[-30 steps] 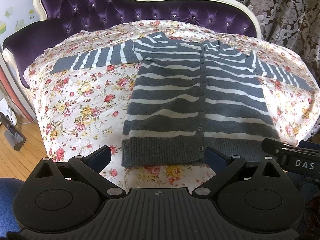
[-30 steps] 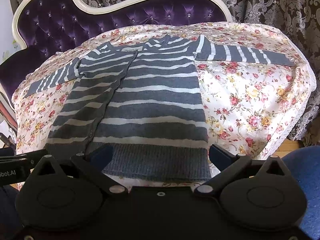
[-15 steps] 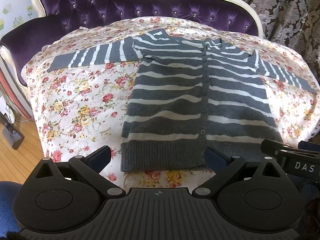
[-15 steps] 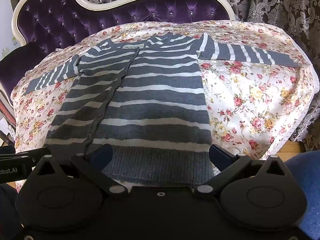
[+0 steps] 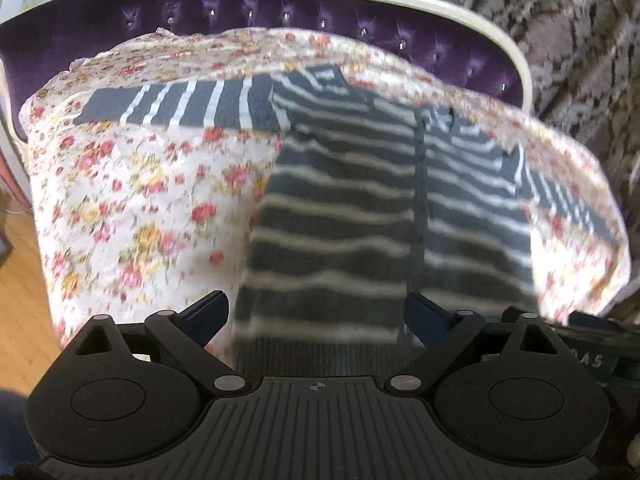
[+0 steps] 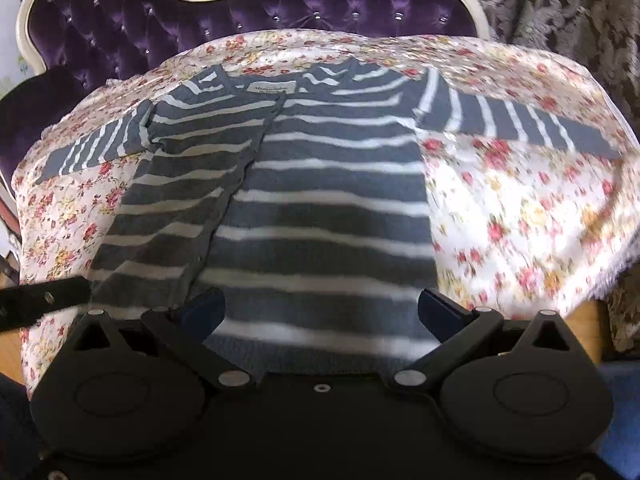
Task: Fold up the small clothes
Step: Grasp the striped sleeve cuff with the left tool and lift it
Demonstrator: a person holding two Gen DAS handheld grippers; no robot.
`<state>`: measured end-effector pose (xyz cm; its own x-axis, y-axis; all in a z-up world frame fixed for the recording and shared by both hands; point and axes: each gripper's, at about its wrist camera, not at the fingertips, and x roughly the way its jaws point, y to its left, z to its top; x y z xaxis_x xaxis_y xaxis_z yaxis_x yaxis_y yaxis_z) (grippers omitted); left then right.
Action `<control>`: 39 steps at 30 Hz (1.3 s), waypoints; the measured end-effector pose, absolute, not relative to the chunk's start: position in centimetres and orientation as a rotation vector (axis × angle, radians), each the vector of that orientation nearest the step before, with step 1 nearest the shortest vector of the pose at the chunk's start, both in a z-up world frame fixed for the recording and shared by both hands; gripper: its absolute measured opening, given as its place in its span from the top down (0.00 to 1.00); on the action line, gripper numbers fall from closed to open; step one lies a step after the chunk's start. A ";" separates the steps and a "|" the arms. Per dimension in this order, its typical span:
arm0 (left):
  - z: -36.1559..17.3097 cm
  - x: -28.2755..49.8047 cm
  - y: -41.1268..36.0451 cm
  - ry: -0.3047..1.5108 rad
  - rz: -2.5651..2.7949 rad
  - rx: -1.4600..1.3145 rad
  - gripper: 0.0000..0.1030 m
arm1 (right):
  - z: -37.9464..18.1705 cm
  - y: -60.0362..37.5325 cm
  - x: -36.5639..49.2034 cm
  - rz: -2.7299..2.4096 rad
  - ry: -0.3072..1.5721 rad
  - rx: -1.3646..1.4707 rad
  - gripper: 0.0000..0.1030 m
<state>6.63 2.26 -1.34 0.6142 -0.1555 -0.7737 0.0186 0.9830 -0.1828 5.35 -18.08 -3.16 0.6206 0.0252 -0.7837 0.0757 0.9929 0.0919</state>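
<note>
A small grey cardigan with white stripes (image 5: 360, 208) lies flat and face up on a floral sheet (image 5: 140, 200), sleeves spread to both sides. My left gripper (image 5: 316, 316) is open and empty, its jaws wide apart just above the hem's left half. My right gripper (image 6: 320, 308) is open and empty over the right half of the cardigan (image 6: 320, 200) near the hem. The hem's nearest edge is hidden behind both gripper bodies.
The floral sheet (image 6: 520, 220) covers a purple tufted sofa (image 5: 200, 8) with a cream frame. Patterned curtains (image 6: 580, 12) hang behind. Wooden floor (image 5: 16, 280) shows at the left. The other gripper shows at the edge of each view (image 5: 592, 344) (image 6: 40, 300).
Both grippers have moved forward and lower toward the cardigan's hem, which now sits between the open jaws. The cardigan has not moved.
</note>
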 end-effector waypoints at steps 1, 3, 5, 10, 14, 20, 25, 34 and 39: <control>-1.2 7.1 2.7 0.882 -0.110 -0.177 0.08 | -3.1 -18.0 5.8 -0.018 0.895 0.120 0.01; -1.0 7.9 3.9 0.829 -0.137 -0.214 0.07 | -2.9 -18.0 7.0 0.012 0.877 0.126 0.01; -0.8 8.8 5.2 0.769 -0.161 -0.258 0.07 | -2.5 -18.1 8.2 0.049 0.856 0.140 0.04; 0.2 12.6 7.6 0.711 -0.122 -0.234 0.06 | -1.6 -18.5 12.0 0.078 0.808 0.149 0.16; 1.0 15.5 10.0 0.681 -0.075 -0.224 0.00 | -1.3 -18.7 15.4 0.097 0.792 0.128 0.17; 0.4 19.8 14.4 0.678 0.007 -0.264 0.01 | -1.2 -19.3 19.0 0.133 0.706 0.126 0.22; -1.2 22.7 18.9 0.699 0.104 -0.358 0.05 | -2.2 -19.8 20.7 0.192 0.675 0.168 0.22; -5.0 24.6 23.5 0.636 0.271 -0.549 0.14 | -4.5 -19.7 21.0 0.167 0.660 0.144 0.22; -4.4 26.4 24.7 0.636 0.226 -0.559 0.14 | -4.5 -19.5 21.2 0.183 0.665 0.160 0.22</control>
<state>26.44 24.73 -4.41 0.7865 0.0319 -0.6168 -0.3649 0.8297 -0.4224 21.18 -19.49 -4.54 0.7722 0.2187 -0.5965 -0.1170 0.9718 0.2048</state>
